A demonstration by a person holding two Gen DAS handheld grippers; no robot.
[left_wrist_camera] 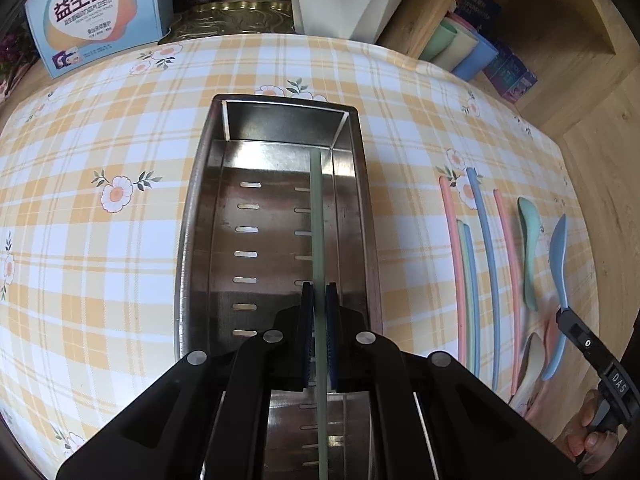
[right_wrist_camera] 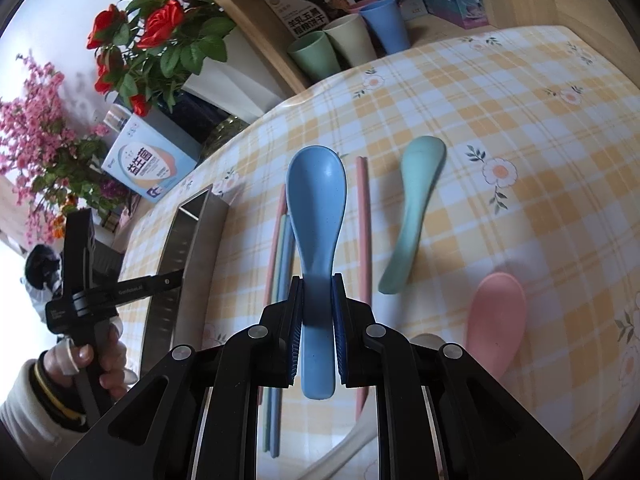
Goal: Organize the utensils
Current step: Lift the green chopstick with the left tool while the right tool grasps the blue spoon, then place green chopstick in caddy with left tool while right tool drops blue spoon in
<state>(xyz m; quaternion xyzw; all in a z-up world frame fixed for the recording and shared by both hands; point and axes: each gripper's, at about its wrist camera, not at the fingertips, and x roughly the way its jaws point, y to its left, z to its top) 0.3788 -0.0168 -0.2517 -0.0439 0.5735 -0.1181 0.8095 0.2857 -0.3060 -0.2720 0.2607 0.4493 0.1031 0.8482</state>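
My left gripper [left_wrist_camera: 319,300] is shut on a pale green chopstick [left_wrist_camera: 317,216] that reaches down into the steel slotted tray [left_wrist_camera: 200,216], along its right side. Right of the tray lie pink, green and blue chopsticks [left_wrist_camera: 486,256] and a green spoon [left_wrist_camera: 530,248] on the checked cloth. My right gripper [right_wrist_camera: 317,292] is shut on the handle of a blue spoon [right_wrist_camera: 316,200], held above the table with its bowl pointing away. Below it lie a green spoon [right_wrist_camera: 416,200], a pink spoon [right_wrist_camera: 496,320], a pink chopstick [right_wrist_camera: 363,224] and the tray [right_wrist_camera: 188,248] to the left.
Cups [right_wrist_camera: 348,44], boxes and red artificial flowers [right_wrist_camera: 156,28] stand along the wooden shelf at the table's back. A blue carton [left_wrist_camera: 92,12] sits behind the tray. A person's hand [right_wrist_camera: 92,360] holds the left gripper beside the tray. A white spoon [left_wrist_camera: 532,364] lies near the table's edge.
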